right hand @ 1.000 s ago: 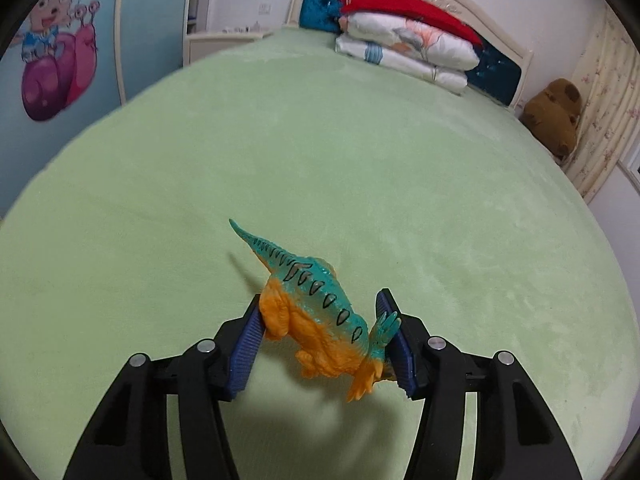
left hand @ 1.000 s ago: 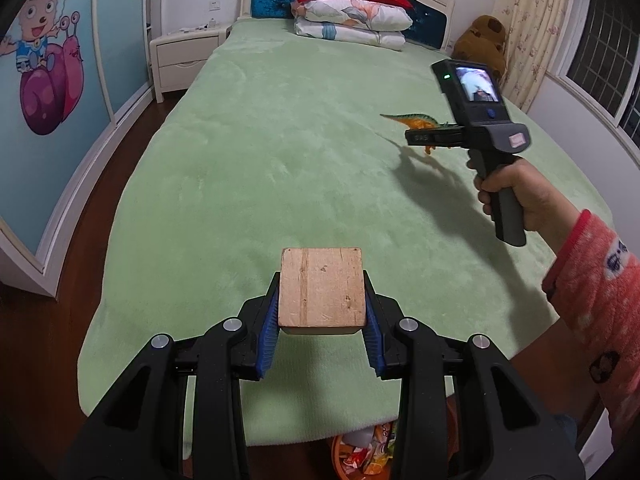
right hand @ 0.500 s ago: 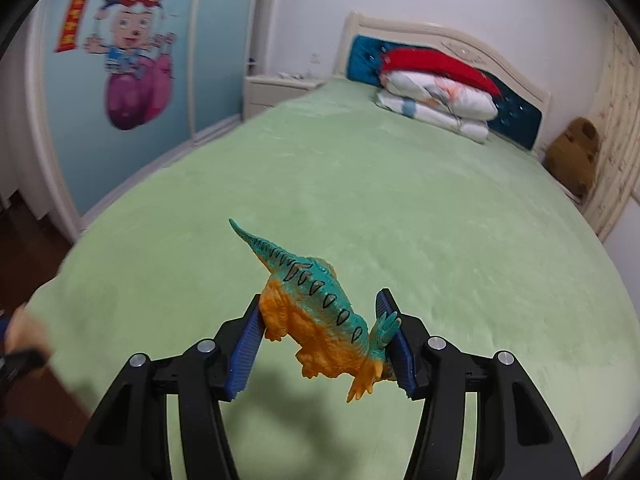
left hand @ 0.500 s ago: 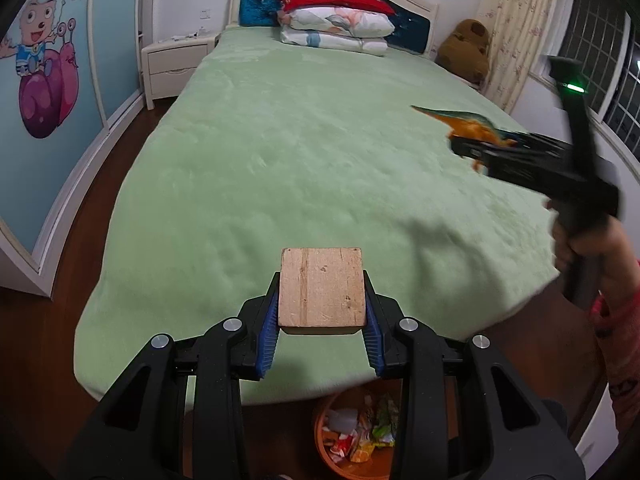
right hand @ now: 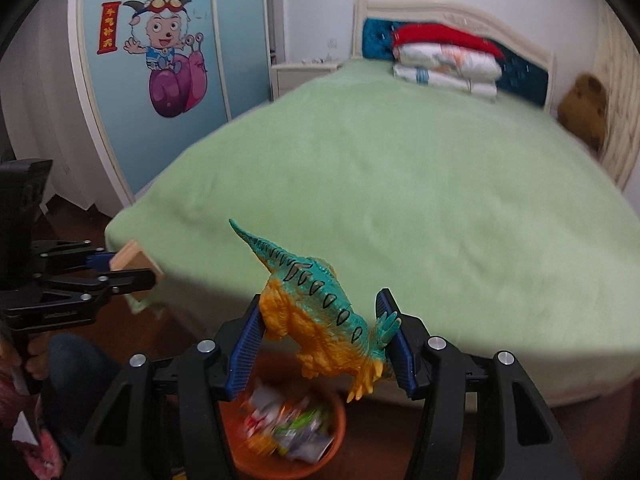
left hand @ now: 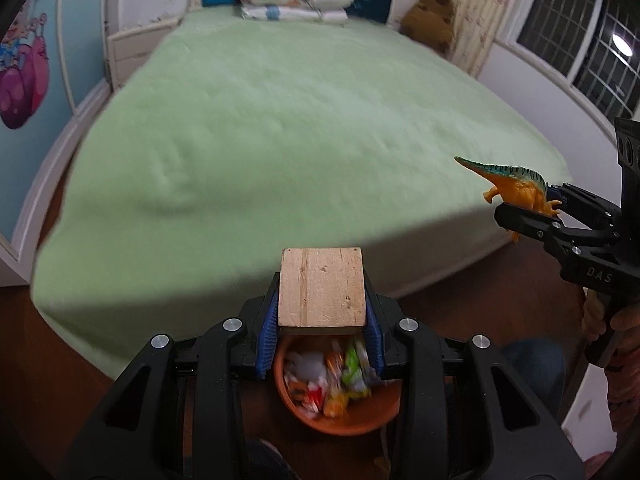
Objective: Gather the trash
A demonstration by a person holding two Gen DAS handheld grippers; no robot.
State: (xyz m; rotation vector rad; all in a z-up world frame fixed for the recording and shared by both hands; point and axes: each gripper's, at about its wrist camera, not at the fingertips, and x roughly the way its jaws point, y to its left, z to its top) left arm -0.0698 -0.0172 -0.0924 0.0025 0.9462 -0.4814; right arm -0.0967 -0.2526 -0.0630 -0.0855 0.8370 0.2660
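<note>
My left gripper (left hand: pixel 322 334) is shut on a square wooden block (left hand: pixel 322 288), held above an orange bin (left hand: pixel 340 418) full of colourful wrappers on the floor. My right gripper (right hand: pixel 320 344) is shut on a teal and orange toy dinosaur (right hand: pixel 320 320), also held over the orange bin (right hand: pixel 320 456). The right gripper (left hand: pixel 532 210) with the dinosaur (left hand: pixel 516 188) shows at the right of the left wrist view. The left gripper (right hand: pixel 120 272) with the block (right hand: pixel 136 266) shows at the left of the right wrist view.
A bed with a green blanket (left hand: pixel 304 120) fills the space behind the bin; its foot edge is just beyond both grippers. Pillows (left hand: pixel 296 4) and a brown plush toy (left hand: pixel 430 20) lie at the head. A nightstand (right hand: pixel 304 76) and a wardrobe with a cartoon (right hand: pixel 168 72) stand left.
Both grippers pulled back from over the bed to beyond its foot edge and now hang over the bin. Each still holds its object.
</note>
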